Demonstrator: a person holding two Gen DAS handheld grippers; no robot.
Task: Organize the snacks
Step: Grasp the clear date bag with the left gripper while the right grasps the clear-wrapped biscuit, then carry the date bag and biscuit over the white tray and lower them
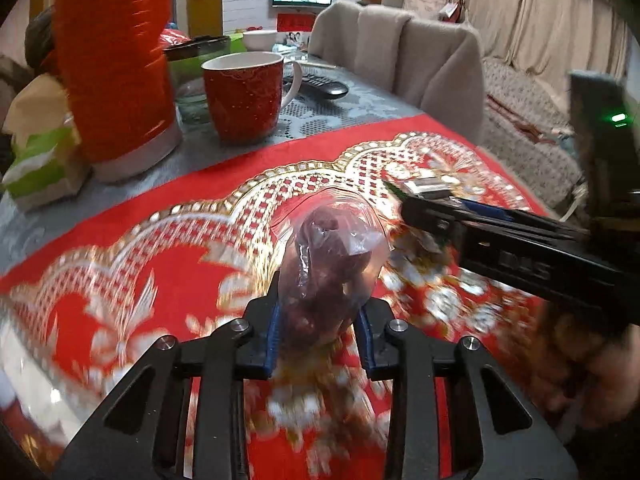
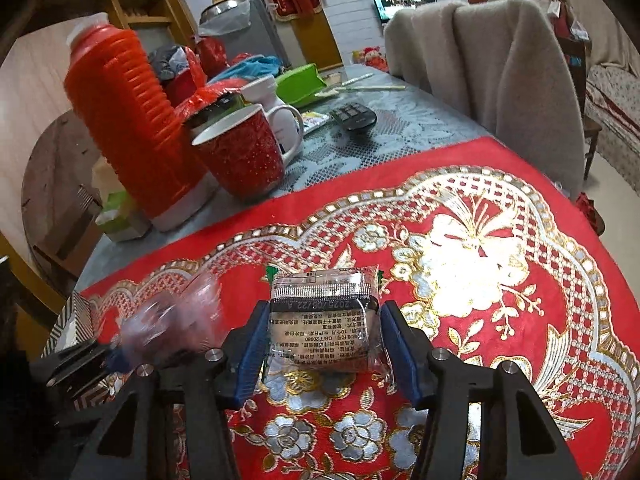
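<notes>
While my left tongs [image 1: 320, 312] point down over the tabletop, their blue pads are clamped on a clear plastic bag [image 1: 334, 258] of dark reddish snacks. The bag stands up between the pads, its top leaning away from me, above the red and gold embroidered cloth [image 1: 160, 248]. The cloth under it is blurred in the left wrist view.

My right tongs [image 2: 320, 344] sit around a flat wrapped snack packet [image 2: 324, 316] with printed text and a date stamp. The packet lies between the blue pads; the left pad is close against its edge, while a thin gap shows at the right pad. I cannot tell whether the pads press on it. In the left wrist view these tongs enter from the right, with the packet's silver end [image 1: 426, 189] just beyond the bag.

In the right wrist view the bag [image 2: 176, 320] appears as a blurred shape at lower left, just beside the packet.

Beyond the cloth, on the grey lace tabletop [image 2: 384, 120], I note:
- a red ribbed thermos [image 2: 128, 128] with a white base
- a red mug [image 2: 244, 152] with a white handle, near the thermos
- a black remote control [image 2: 354, 116] behind the mug
- a green tissue box [image 1: 44, 160] left of the thermos

A chair draped in grey fleece [image 2: 500, 68] stands at the far edge.
</notes>
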